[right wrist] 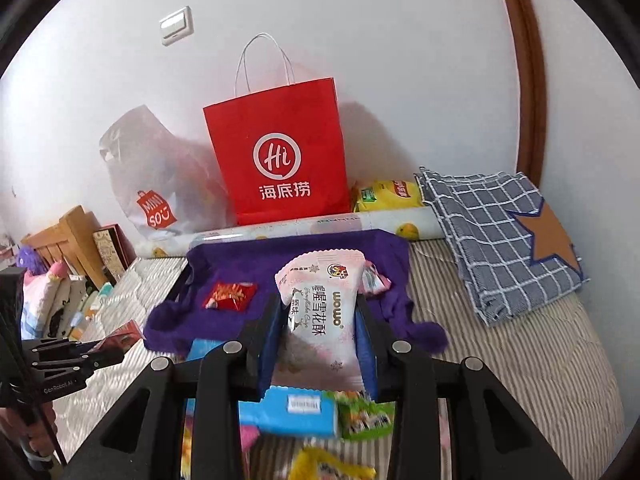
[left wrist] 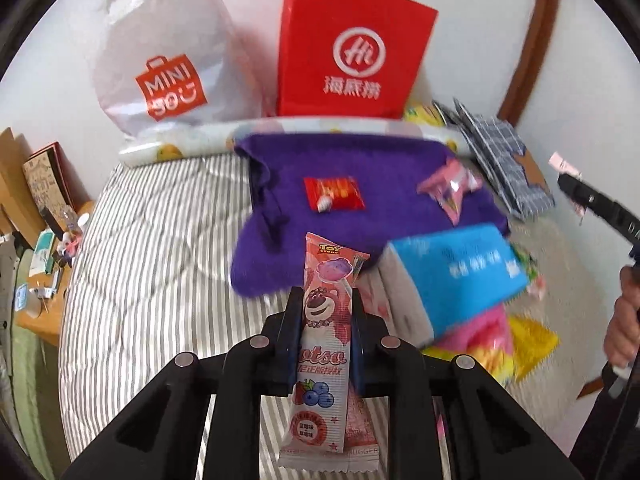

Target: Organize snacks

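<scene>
In the left wrist view my left gripper (left wrist: 325, 312) is shut on a long pink Lotso snack packet (left wrist: 322, 344), held upright above the striped bed. In the right wrist view my right gripper (right wrist: 320, 312) is shut on a white snowflake-crisp packet (right wrist: 320, 300). Ahead of both lies a purple cloth (left wrist: 380, 156) (right wrist: 280, 256) with a small red packet (left wrist: 334, 194) (right wrist: 230, 295) and a pink packet (left wrist: 450, 186) (right wrist: 376, 280) on it. The left gripper (right wrist: 104, 354) also shows at the left edge of the right wrist view.
A red paper bag (right wrist: 280, 152) and a white plastic bag (right wrist: 156, 184) lean on the wall behind a printed roll (right wrist: 300, 228). A blue tissue pack (right wrist: 288, 412), green (right wrist: 366, 416) and yellow packets (right wrist: 328, 468) lie near. A checked cloth (right wrist: 500, 232) is right.
</scene>
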The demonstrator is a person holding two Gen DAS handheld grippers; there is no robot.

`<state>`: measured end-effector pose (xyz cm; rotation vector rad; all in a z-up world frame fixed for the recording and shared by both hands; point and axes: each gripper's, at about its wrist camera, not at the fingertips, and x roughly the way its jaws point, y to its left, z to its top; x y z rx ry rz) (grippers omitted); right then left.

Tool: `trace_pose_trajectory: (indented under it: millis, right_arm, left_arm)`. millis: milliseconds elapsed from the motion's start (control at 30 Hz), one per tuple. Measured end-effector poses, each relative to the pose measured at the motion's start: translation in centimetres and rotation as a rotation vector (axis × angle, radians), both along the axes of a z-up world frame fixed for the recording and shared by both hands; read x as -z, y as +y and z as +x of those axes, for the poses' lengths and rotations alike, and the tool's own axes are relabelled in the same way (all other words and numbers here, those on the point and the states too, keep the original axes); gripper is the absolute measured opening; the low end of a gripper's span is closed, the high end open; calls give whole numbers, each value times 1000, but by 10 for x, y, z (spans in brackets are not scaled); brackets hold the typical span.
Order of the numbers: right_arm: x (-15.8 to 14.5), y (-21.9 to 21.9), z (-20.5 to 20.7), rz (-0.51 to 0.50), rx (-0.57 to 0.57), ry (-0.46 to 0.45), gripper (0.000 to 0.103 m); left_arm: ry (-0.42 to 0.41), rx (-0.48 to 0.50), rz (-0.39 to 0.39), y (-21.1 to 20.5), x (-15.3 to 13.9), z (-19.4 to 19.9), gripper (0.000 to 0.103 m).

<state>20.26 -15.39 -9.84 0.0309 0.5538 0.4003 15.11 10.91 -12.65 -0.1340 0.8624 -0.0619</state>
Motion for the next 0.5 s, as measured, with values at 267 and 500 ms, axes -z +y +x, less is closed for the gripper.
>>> trace_pose_trajectory:
  millis: [267, 500]
  right_arm:
    - [-3, 12, 43, 18, -1, 10, 32]
    - [8, 16, 61, 12, -9, 29, 32]
  left_arm:
    - [-51, -35, -59, 11, -10, 37, 21]
    - [-28, -44, -101, 16, -2, 51, 21]
